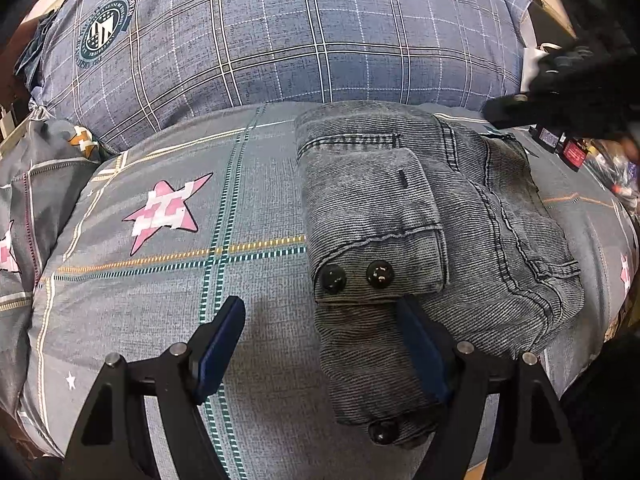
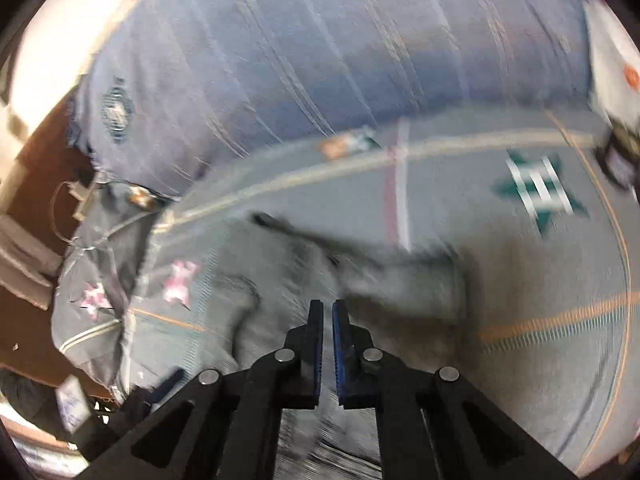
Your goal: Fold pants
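The left gripper (image 1: 320,320) stands wide open low over the bed, its blue-padded fingers (image 1: 222,344) spread apart; the right-hand pad rests against the near edge of the folded grey jeans (image 1: 420,220), the other over bare bedding. The jeans lie in a compact bundle from 12 to 3 o'clock of the gripper, two black buttons (image 1: 356,276) showing on the top flap and a third at the bundle's near end. A grey checked bedsheet with pink stars (image 1: 160,216) spreads underneath, and a blue plaid pillow (image 1: 280,32) rises at 12 o'clock. In the blurred right wrist view, the right gripper (image 2: 327,308) hangs above the jeans (image 2: 400,280), jaws nearly together with a thin gap and nothing between them.
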Demonstrator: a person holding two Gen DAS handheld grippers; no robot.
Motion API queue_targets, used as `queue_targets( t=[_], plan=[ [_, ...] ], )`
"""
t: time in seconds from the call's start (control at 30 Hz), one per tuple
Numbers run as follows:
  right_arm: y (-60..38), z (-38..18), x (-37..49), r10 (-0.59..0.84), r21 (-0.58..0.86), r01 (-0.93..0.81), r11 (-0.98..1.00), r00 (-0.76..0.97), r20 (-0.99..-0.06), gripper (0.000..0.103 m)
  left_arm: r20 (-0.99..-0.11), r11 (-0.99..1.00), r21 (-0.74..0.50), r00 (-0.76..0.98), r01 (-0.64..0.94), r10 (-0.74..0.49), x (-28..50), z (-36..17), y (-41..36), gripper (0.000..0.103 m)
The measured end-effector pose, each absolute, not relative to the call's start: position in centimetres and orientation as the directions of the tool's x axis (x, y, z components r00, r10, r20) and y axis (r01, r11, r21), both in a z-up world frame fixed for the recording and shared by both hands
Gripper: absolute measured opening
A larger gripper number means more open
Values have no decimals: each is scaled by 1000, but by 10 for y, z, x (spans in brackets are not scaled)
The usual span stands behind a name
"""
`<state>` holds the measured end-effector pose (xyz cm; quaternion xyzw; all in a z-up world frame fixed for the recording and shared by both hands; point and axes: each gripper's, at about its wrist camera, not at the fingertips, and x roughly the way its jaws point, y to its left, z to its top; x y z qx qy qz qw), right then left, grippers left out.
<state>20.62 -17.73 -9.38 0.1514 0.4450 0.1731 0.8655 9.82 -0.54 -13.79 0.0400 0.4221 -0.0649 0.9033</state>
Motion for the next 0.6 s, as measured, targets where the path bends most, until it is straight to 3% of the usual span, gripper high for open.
queue_targets(
  t=[0.13, 0.23, 0.4, 0.47, 0.6],
  plan=[
    [-163, -131, 247, 296, 281, -106, 954, 503, -812, 7, -768, 988, 15, 634, 155, -88, 98, -138, -3, 79],
    [-174, -135, 246, 339, 350, -81, 933, 520, -784, 7, -768, 987, 3, 632, 159, -100, 99, -139, 0, 79],
    [-159, -97, 219, 283, 237, -156, 959, 580, -764, 8, -769, 988, -24, 629, 153, -116, 100, -140, 3, 79],
    [-157, -112, 219, 232, 186, -139, 973, 569, -789, 10, -771, 988, -22, 626, 155, -115, 100, -139, 2, 79],
    [-170, -121, 216, 290, 266, -124, 956, 539, -791, 10, -769, 988, -41, 627, 149, -127, 98, -130, 7, 79]
  ],
)
